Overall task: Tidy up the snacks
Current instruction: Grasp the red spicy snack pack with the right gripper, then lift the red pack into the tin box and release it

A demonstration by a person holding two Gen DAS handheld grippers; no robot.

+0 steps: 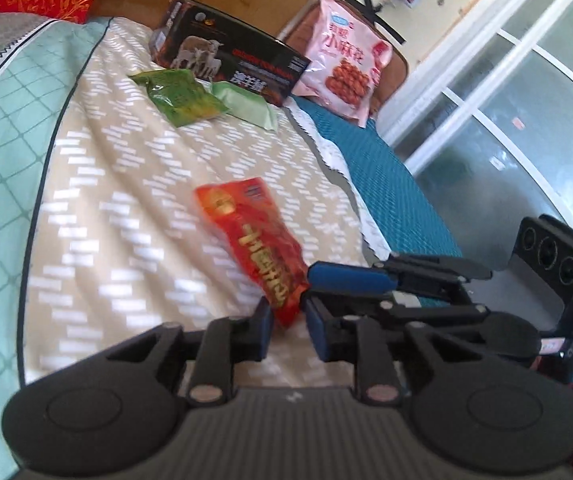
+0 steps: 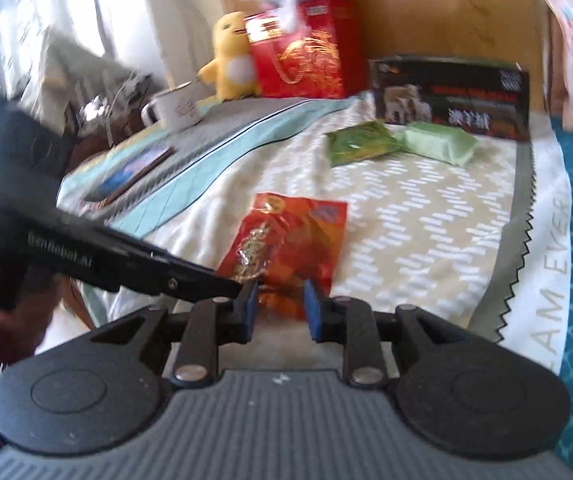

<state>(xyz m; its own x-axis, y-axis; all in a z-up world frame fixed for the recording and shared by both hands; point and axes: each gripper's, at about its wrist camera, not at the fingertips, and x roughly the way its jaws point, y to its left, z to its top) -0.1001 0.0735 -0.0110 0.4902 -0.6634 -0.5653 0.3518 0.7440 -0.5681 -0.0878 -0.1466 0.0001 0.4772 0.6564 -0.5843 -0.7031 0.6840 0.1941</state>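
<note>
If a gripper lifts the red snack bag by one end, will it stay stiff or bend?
The red bag looks like thin crinkled film, so it probably droops. Its glossy surface may slip between the fingers. It seems light: it lies flat on the bedspread.

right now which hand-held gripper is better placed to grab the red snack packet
Probably the left hand-held gripper: its open fingers already straddle the near end of the red snack packet. The right hand-held gripper, also open, faces the same end but seems slightly short of it.
</note>
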